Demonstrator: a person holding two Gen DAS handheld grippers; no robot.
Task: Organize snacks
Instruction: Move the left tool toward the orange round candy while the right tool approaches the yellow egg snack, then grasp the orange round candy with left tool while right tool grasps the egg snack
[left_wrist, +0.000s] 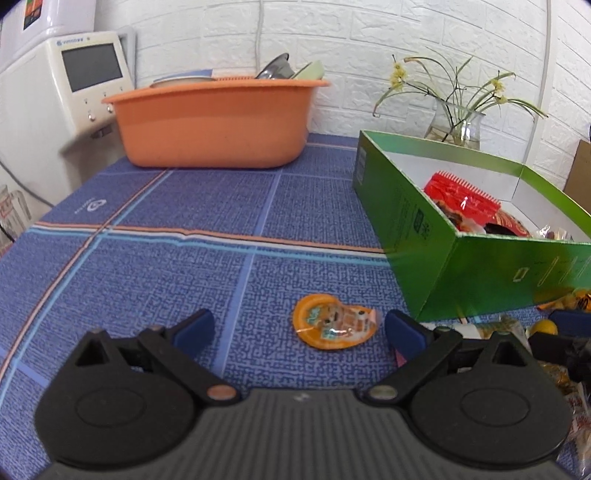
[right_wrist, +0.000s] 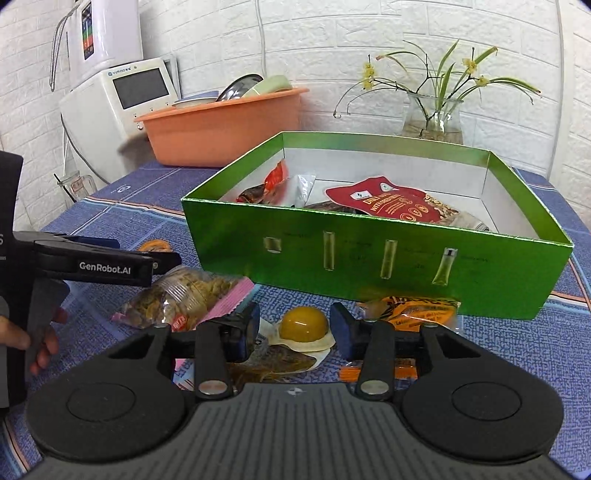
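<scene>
Left wrist view: left gripper (left_wrist: 297, 328) spread wide, blue pads apart, nothing between them. Just ahead, between the fingers, an orange jelly cup (left_wrist: 334, 326) lies flat on the blue checked tablecloth (left_wrist: 147, 229): round orange rim, clear film lid with cartoon print, a pinkish tab at its right edge. It sits near the left-front corner of the green box (left_wrist: 480, 273), not touching it. Inside the box, a red packet (left_wrist: 461, 195) with a serrated top edge leans against the near wall. Orange basin (left_wrist: 214, 125) with dishes at the far side; glass vase (left_wrist: 458, 125) with yellow flowers behind the box.

Right wrist view: right gripper (right_wrist: 293, 328) open at a middling width, empty. Between its pads, on the cloth, a yellow domed jelly (right_wrist: 303, 325) on a pale flat seal, glossy, lying on other wrappers. An orange wrapper (right_wrist: 417, 308) lies right of it against the box front; a clear bag of brownish snacks (right_wrist: 184, 299) with a pink edge lies left. The box (right_wrist: 369, 258) holds a dark red pouch (right_wrist: 391, 201) and other packets. Left gripper (right_wrist: 110, 264) enters from the left, hand (right_wrist: 37, 339) on its grip.
</scene>
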